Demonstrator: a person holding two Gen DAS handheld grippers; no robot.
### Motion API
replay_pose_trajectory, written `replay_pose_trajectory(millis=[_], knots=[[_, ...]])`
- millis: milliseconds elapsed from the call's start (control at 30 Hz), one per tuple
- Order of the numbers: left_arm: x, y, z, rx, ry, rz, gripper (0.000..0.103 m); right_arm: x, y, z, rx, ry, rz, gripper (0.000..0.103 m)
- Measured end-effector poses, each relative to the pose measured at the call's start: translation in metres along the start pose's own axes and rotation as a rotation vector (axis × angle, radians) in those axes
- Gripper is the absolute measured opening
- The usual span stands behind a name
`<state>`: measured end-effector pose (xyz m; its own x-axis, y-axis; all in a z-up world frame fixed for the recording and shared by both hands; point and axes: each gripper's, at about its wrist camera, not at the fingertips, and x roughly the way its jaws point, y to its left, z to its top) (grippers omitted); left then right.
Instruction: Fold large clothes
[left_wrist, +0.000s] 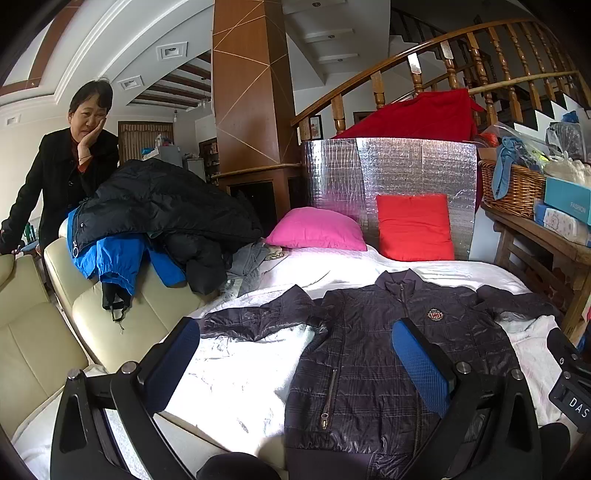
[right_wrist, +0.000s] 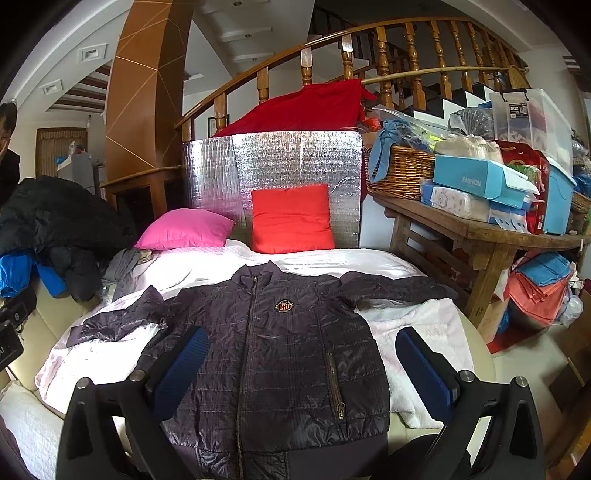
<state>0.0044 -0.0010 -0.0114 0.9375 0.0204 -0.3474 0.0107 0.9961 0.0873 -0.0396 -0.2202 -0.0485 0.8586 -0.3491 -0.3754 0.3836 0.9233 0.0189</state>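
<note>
- Dark quilted nylon zip-front jacket with a striped chest badge (right_wrist: 273, 354) lies face up and zipped on the white cover of the bed (right_wrist: 321, 264), collar towards the pillows, hem towards the cameras, both sleeves spread out sideways.
- Nothing is folded yet, as far as I can judge; the step in hand looks like the first fold, bringing a sleeve across the body.
- Left gripper (left_wrist: 301, 354) hovers above the hem end, its blue-padded jaws spread wide and holding nothing; the rumpled left-hand sleeve (left_wrist: 258, 314) lies ahead of it.
- Right gripper (right_wrist: 301, 363) hangs likewise over the jacket body, jaws wide apart and empty, with the straighter right-hand sleeve (right_wrist: 399, 288) ahead on the white fleece.
- To do the fold well, I would pinch each sleeve near the cuff, catching both layers of the slippery shell, then lift just clear of the bed and lay it straight across the chest.
- Puffy padding may spring back, so pressing the crease flat after release should help; the crumpled sleeve probably wants smoothing first.
- Further out, a magenta pillow (right_wrist: 184, 229) and a red cushion (right_wrist: 291, 218) rest against a silver foil panel (right_wrist: 295, 158).
- Heaped black and blue coats (left_wrist: 155, 218) wait on the cream sofa (left_wrist: 48, 332), with a person in a black coat (left_wrist: 55, 173) standing behind them.
- Cluttered wooden desk (right_wrist: 480, 229) stands to the right.
</note>
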Motion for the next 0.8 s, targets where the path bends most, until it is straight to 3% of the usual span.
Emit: replay_pose_trajectory(millis=[133, 300, 800], knots=[[0.001, -0.002, -0.001, 0.007, 0.002, -0.028, 0.103, 0.0, -0.001, 0.001, 0.003, -0.003, -0.009, 0.103], [0.01, -0.012, -0.006, 0.009, 0.062, -0.123, 0.103, 0.006, -0.009, -0.002, 0.018, 0.012, -0.032, 0.103], [0.072, -0.055, -0.037, 0.037, 0.215, -0.207, 0.103, 0.049, -0.033, -0.016, 0.04, 0.08, -0.102, 0.103]])
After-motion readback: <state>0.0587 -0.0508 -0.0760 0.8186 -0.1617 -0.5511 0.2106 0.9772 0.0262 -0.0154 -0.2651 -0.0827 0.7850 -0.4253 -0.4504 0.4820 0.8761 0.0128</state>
